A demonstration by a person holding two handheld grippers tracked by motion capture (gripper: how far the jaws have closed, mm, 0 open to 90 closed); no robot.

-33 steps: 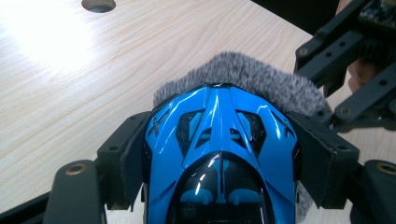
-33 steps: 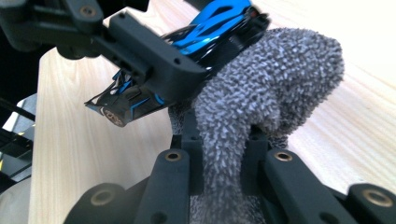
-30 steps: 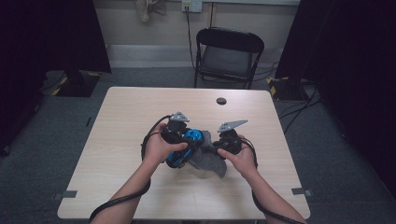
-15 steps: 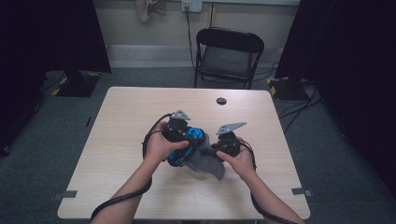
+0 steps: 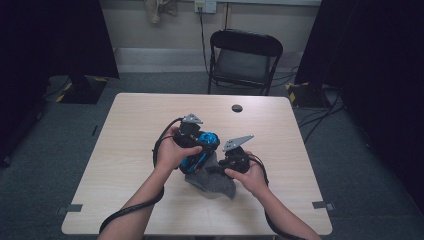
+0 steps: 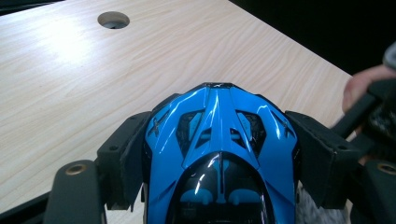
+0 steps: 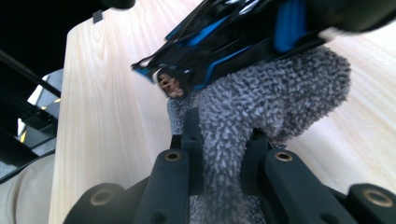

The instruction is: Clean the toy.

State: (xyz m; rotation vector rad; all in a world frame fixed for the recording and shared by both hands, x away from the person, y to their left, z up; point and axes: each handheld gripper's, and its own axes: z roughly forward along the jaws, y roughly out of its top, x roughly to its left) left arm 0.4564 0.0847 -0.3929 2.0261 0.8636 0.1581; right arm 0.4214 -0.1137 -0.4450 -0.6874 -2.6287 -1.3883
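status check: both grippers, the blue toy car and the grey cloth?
Left gripper shut on blue toy car. Right gripper shut on grey cloth, pressed against the car's underside. Table around them bare.

This looks like a lab or studio room set up for recording. A pale wood-grain tabletop with a round cable hole stands on grey carpet. Beyond the tabletop's far edge sits a black folding metal chair, and behind it a wall socket feeds a hanging cord. Black curtains flank the tabletop, with tape marks on the floor at its near corners.
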